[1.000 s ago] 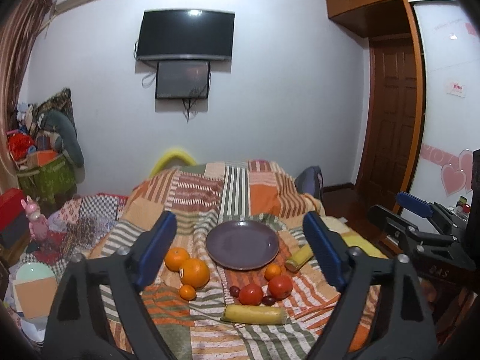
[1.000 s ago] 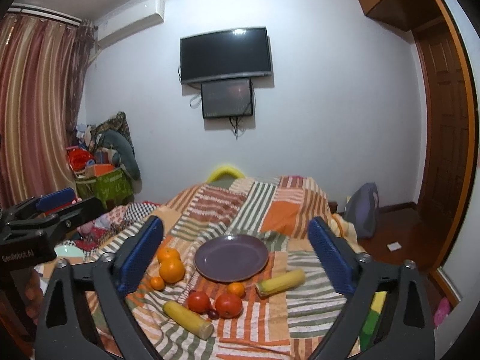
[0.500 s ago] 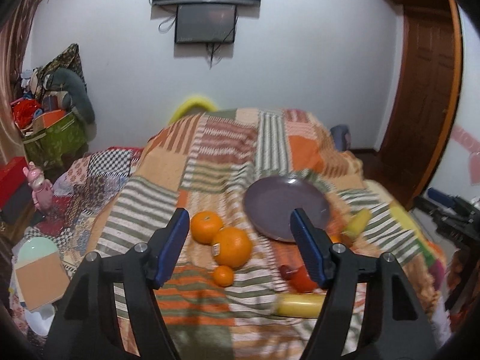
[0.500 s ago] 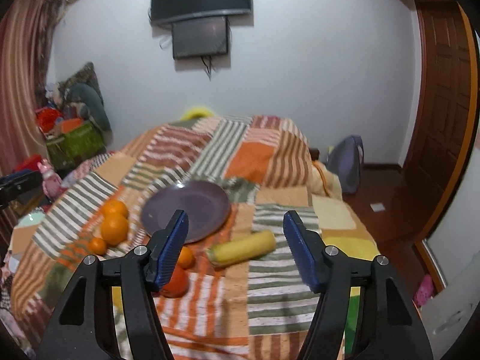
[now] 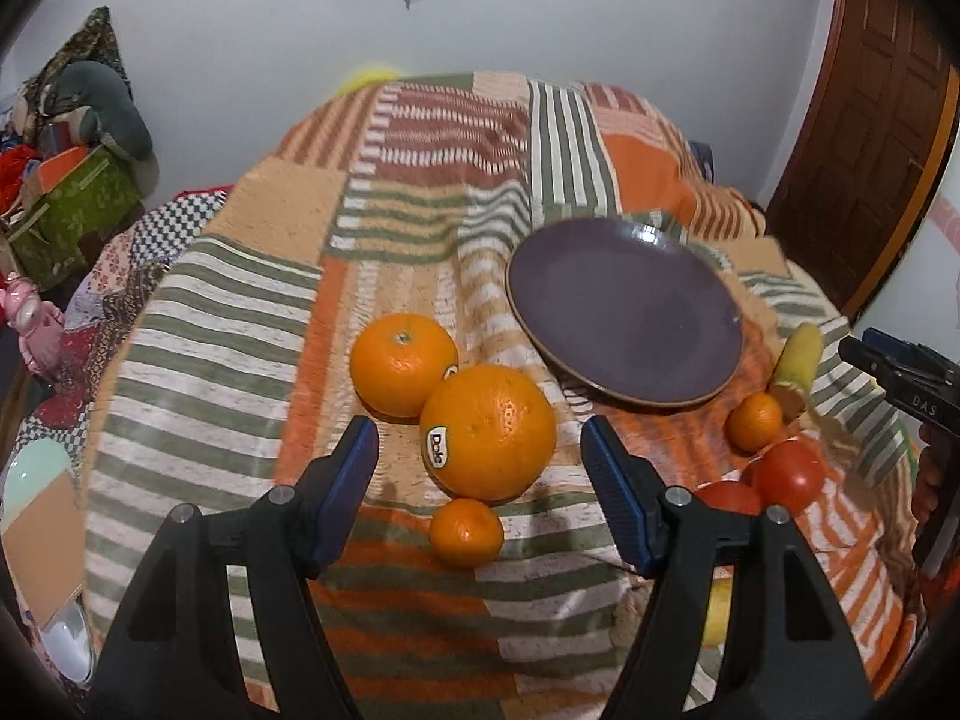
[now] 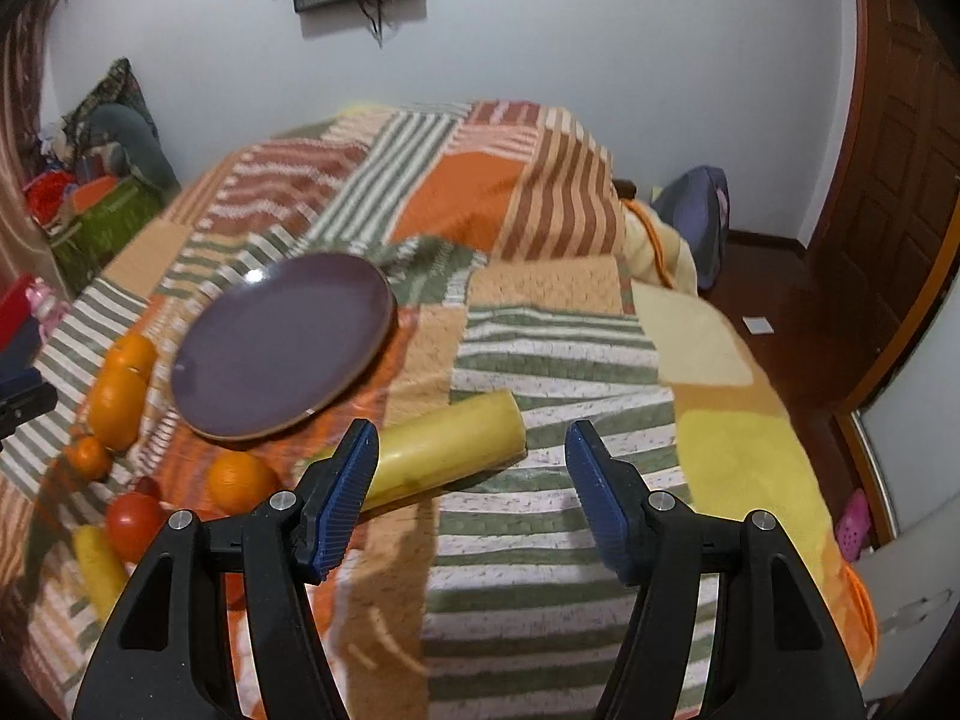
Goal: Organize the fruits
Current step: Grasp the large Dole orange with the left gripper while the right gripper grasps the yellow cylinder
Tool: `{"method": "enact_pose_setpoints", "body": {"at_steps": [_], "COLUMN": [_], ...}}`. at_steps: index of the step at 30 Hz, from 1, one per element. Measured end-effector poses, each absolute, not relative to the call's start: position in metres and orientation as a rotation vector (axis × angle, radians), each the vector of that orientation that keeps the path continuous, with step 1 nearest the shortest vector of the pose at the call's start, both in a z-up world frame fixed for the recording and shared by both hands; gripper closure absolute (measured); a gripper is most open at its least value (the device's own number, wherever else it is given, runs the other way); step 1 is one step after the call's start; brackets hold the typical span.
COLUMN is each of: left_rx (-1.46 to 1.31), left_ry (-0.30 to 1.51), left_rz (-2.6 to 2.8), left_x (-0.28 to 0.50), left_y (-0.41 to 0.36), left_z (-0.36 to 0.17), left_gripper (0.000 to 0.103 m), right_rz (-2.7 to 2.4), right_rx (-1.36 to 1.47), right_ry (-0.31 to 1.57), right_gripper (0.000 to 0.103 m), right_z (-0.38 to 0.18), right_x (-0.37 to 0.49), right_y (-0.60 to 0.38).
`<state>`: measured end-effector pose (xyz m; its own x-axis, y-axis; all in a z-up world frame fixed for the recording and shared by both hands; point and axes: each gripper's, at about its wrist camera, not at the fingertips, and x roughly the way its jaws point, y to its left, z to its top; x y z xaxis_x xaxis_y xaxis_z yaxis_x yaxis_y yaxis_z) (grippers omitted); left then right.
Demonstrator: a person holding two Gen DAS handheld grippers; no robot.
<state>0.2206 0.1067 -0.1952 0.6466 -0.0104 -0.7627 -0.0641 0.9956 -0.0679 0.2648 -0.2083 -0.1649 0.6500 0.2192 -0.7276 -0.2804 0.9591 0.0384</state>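
Note:
An empty purple plate (image 5: 624, 312) lies on the striped patchwork blanket (image 5: 252, 324). My left gripper (image 5: 480, 480) is open, its jaws on either side of a large stickered orange (image 5: 487, 431). A second orange (image 5: 403, 372) lies behind it and a small mandarin (image 5: 466, 533) in front. Two tomatoes (image 5: 787, 474), another mandarin (image 5: 755, 421) and a yellow corn cob (image 5: 798, 357) lie to the right. My right gripper (image 6: 471, 483) is open just above that corn cob (image 6: 447, 459), beside the plate (image 6: 282, 345).
A second yellow cob (image 6: 99, 564) lies at the blanket's front left by a tomato (image 6: 133, 525). The bed drops off on the right to a wooden floor with a blue bag (image 6: 696, 222) and a door (image 6: 900, 168). Clutter and a green box (image 5: 72, 210) stand left.
Both grippers have moved down and forward toward the bed. The left one has closed in on the oranges, the right one on the corn cob. Both stay open.

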Motion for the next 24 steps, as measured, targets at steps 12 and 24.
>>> {"method": "enact_pose_setpoints", "body": {"at_steps": [12,24], "left_rx": [-0.089,-0.082], "left_ry": [0.967,0.991], "left_rz": [0.004,0.005], "left_x": [0.248,0.261], "left_y": [0.104,0.099], "left_z": [-0.229,-0.244], "left_gripper": [0.033,0.033], "right_rz": [0.364,0.400], "right_rx": [-0.028,-0.111], "right_ry": [0.921,0.980], "right_gripper": [0.035,0.015], "right_z": [-0.185,-0.204], "right_x": [0.289,0.300], "right_y": [-0.189,-0.158]}}
